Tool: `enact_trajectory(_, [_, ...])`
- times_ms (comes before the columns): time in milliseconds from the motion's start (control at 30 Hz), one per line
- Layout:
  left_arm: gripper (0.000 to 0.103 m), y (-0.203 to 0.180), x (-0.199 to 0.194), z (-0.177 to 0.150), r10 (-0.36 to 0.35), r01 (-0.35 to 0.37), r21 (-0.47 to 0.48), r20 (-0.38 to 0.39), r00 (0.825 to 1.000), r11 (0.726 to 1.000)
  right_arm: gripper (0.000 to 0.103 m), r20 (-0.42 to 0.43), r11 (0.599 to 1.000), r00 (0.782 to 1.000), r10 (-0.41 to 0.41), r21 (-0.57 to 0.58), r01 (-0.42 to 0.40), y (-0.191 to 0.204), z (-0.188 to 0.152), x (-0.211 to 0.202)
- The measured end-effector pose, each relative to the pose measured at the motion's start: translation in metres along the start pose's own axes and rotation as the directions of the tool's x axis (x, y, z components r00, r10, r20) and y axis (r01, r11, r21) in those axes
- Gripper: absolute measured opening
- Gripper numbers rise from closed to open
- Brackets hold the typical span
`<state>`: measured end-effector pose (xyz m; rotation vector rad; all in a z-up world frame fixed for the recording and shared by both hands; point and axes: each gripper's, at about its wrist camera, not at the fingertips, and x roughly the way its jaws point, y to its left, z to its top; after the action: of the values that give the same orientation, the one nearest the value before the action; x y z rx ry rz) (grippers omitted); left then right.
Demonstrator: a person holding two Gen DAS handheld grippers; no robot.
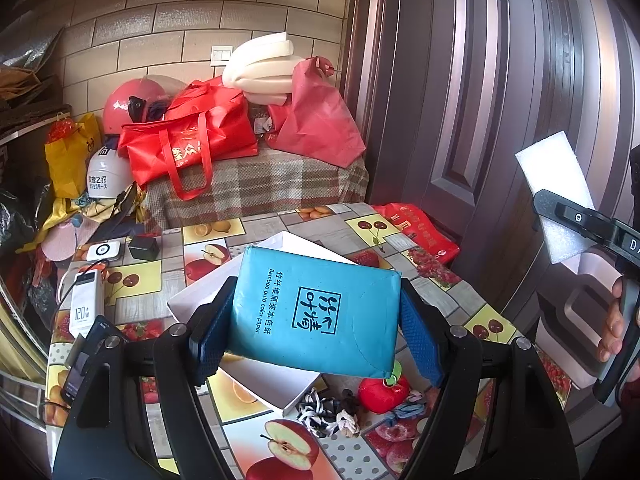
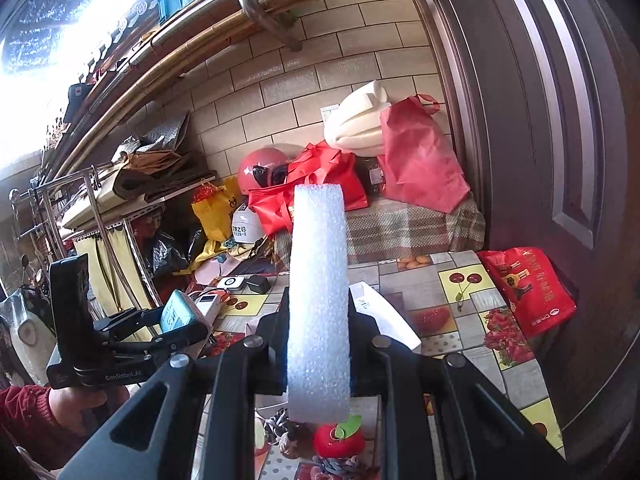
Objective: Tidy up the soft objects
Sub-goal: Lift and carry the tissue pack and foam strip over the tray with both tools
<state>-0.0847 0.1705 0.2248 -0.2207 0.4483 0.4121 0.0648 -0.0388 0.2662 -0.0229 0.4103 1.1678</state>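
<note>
My left gripper [image 1: 316, 320] is shut on a blue pack of tissue paper [image 1: 316, 308] and holds it above a white box [image 1: 276, 384] on the table. My right gripper [image 2: 318, 320] is shut on a white foam block [image 2: 318, 292], held upright above the table; the block also shows in the left wrist view [image 1: 556, 200]. A red plush apple [image 1: 382, 394], a black-and-white woven rope [image 1: 318, 410] and a blue rope knot [image 1: 408, 410] lie on the table below. The apple also shows in the right wrist view [image 2: 338, 440].
The table has a fruit-pattern cloth [image 1: 476, 308]. A white power bank [image 1: 86, 300], a black charger [image 1: 143, 247] and a phone [image 1: 76, 376] lie at its left. A red bag [image 1: 424, 232] sits at the far right edge. A brown door [image 1: 480, 100] stands right.
</note>
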Motion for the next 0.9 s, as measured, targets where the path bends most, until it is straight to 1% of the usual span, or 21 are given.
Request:
enact_trajectory(233, [0.076,0.006,0.005,0.003,0.019,-0.019,-0.022,-0.002,1.0,1.0,0.018,-0.002,1.0,1.0,0.005,0.003,-0.005,0.002,0.002,0.004])
enact_trajectory(400, [0.076,0.012,0.011,0.008,0.03,-0.03,-0.043,-0.002,1.0,0.999,0.018,-0.009,1.0,1.0,0.007,0.007,-0.007,0.0,0.008,0.015])
enact_trajectory(667, [0.076,0.023,0.026,0.017,0.043,-0.044,-0.066,-0.011,0.999,0.997,0.018,-0.016,1.0,1.0,0.009,0.016,-0.008,-0.005,0.016,0.038])
enact_trajectory(900, [0.076,0.039,0.046,0.022,0.062,-0.065,-0.092,-0.03,0.998,0.994,0.018,-0.053,1.0,0.999,0.001,0.013,0.0,-0.013,0.019,0.072])
